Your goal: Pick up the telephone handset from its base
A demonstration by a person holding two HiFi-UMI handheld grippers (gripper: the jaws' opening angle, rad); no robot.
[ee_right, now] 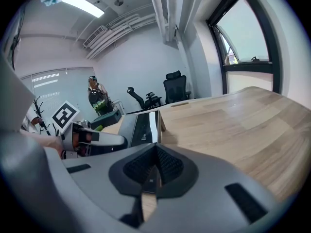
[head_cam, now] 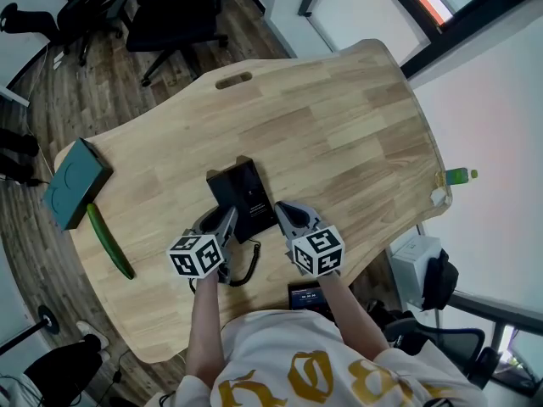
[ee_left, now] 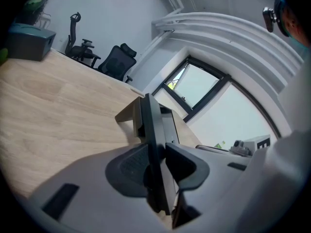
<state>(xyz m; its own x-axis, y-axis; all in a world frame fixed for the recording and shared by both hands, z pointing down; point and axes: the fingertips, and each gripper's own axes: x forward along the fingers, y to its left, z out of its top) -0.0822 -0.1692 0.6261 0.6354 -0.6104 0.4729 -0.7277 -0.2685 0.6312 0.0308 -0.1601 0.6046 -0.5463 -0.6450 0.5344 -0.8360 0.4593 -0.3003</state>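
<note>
A black desk telephone lies on the wooden desk just ahead of both grippers. Its handset runs along the phone's left side, and the coiled cord loops out toward the person. My left gripper is over the handset's near end. In the left gripper view, the dark handset stands between the pads of the left gripper, which press on it, with the base right beside it. My right gripper rests at the phone's right edge. Its pads meet with nothing between them.
A teal box and a long green object lie at the desk's left end. A green bottle sits off the right edge. Office chairs stand beyond the desk's far side, near a cable slot.
</note>
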